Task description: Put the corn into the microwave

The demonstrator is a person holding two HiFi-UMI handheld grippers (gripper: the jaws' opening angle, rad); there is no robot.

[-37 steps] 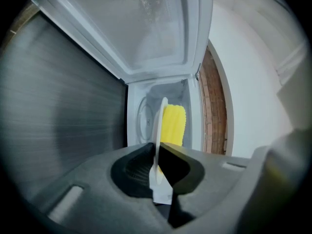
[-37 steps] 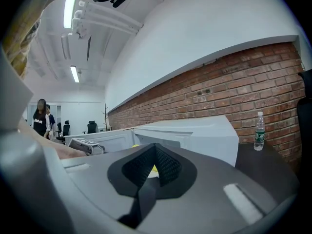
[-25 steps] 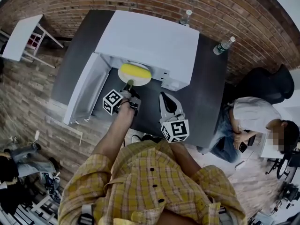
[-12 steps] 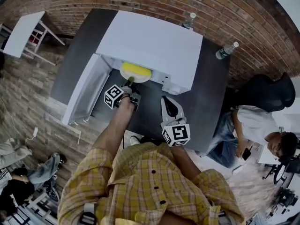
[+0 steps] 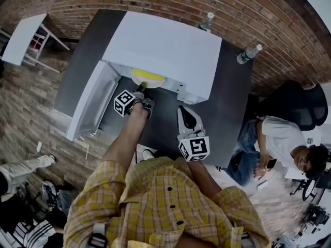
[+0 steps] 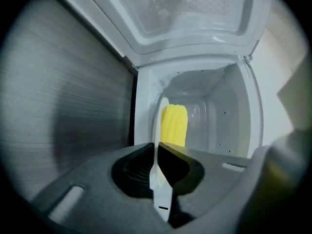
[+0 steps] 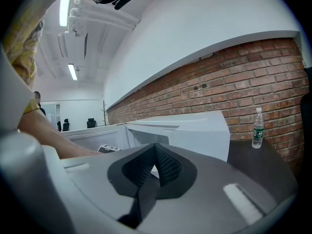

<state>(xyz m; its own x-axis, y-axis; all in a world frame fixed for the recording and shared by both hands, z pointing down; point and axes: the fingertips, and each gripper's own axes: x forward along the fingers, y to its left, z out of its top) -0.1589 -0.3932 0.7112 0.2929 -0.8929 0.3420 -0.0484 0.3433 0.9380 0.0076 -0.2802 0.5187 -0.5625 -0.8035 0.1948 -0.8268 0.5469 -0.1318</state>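
A yellow corn cob [image 5: 147, 75] [image 6: 174, 125] lies on a white plate [image 5: 150, 81] [image 6: 158, 130], which sits halfway inside the open white microwave [image 5: 165, 50]. My left gripper [image 5: 139, 94] [image 6: 157, 148] is at the microwave's mouth, shut on the plate's near rim. Its jaws have just been closing, with the rim between them. The left gripper view is rolled, so the plate shows edge-on with the cavity walls behind it. My right gripper [image 5: 185, 113] [image 7: 155, 149] hovers over the dark table to the right of the opening, shut with nothing in it.
The microwave door [image 5: 91, 100] hangs open to the left of my left arm. Two water bottles [image 5: 249, 52] [image 5: 206, 20] stand on the dark table [image 5: 230, 107] behind and beside the microwave. A person sits at the right [image 5: 279, 138]. A white side table [image 5: 23, 35] stands far left.
The plate with the corn has slid deeper into the microwave, so less of it shows below the top edge. My left gripper followed it in. The right gripper stayed put.
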